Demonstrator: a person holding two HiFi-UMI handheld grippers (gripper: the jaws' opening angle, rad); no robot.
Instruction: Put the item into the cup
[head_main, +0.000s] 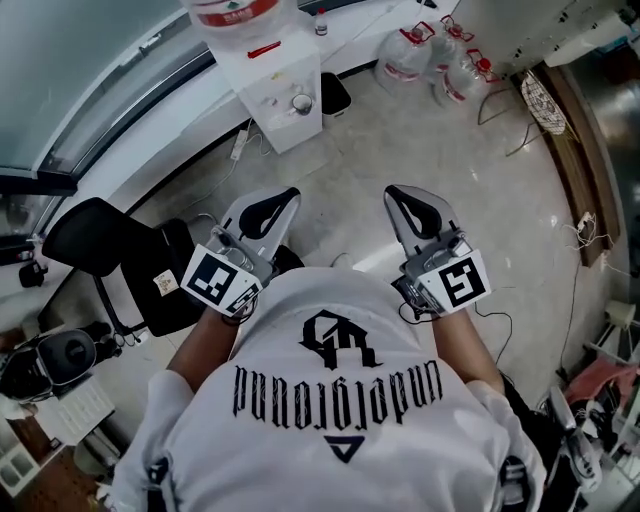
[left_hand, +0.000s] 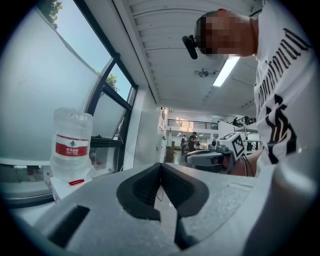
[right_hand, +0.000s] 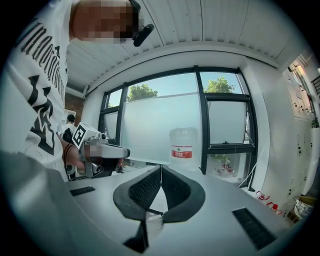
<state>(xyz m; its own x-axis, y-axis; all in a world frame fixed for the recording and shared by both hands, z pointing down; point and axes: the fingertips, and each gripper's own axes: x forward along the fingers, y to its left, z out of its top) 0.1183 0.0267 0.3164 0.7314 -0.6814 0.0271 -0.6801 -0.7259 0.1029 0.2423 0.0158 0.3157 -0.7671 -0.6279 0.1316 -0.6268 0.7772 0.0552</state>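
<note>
White water dispenser (head_main: 285, 95) stands top middle, jugs (head_main: 430, 55) upper right, black chair (head_main: 110, 250) at left. Mid frame, left gripper (head_main: 282, 199) & right gripper (head_main: 399, 197) are both pinched closed, nothing inside. Can't tell where cup or item is.

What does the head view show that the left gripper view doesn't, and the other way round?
Only the head view shows the floor, a black chair and spare water jugs by the wall. Only the left gripper view shows the ceiling light, the big window and a far hall. Both show the shut left gripper, the right gripper, the water dispenser with its bottle, and the person's white shirt.
</note>
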